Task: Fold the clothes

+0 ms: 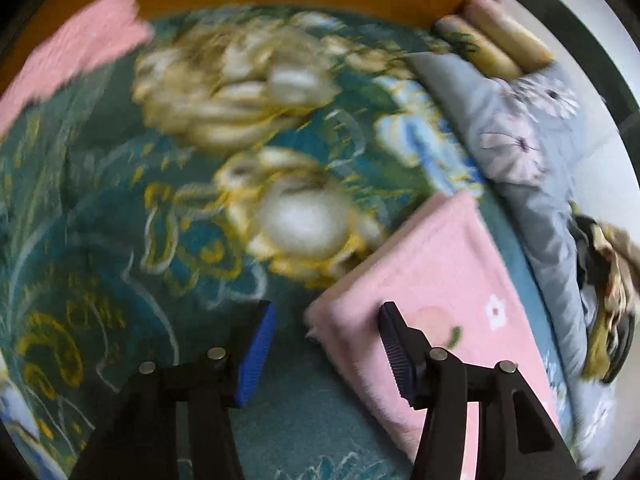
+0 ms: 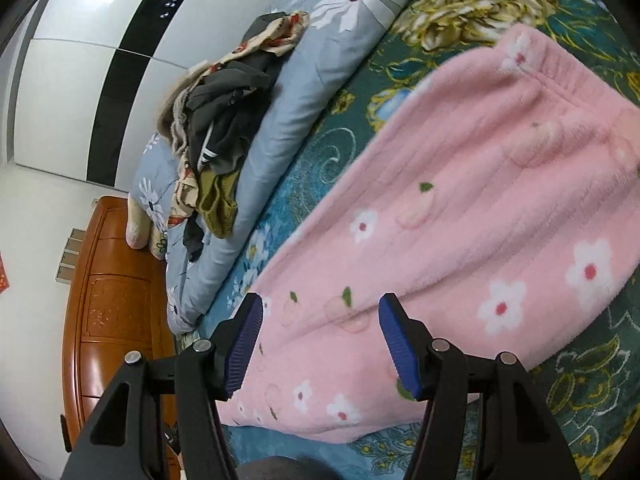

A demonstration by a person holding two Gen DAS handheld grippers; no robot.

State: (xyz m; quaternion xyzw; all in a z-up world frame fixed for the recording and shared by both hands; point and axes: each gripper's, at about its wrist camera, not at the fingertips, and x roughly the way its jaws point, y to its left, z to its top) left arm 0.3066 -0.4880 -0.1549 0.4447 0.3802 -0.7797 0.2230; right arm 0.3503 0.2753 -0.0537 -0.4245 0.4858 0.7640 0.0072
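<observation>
A pink fleece garment (image 2: 460, 224) with white flowers lies folded flat on the green floral bedspread (image 2: 320, 152). My right gripper (image 2: 320, 344) hovers open just above its near end, blue pads apart, nothing between them. In the left wrist view the same folded pink garment (image 1: 440, 292) lies at lower right; my left gripper (image 1: 328, 348) is open over its corner, the right finger above the fleece, the left over bare bedspread (image 1: 120, 220). A second pink fleece piece (image 1: 76, 56) lies at the far upper left. This view is motion-blurred.
A rolled grey-blue daisy quilt (image 2: 304, 80) runs along the bed's side, with a heap of dark and patterned clothes (image 2: 224, 120) on it. Two pillows (image 1: 496, 36) lie by the wooden headboard (image 2: 108, 304). White-and-black wardrobe doors (image 2: 88, 80) stand behind.
</observation>
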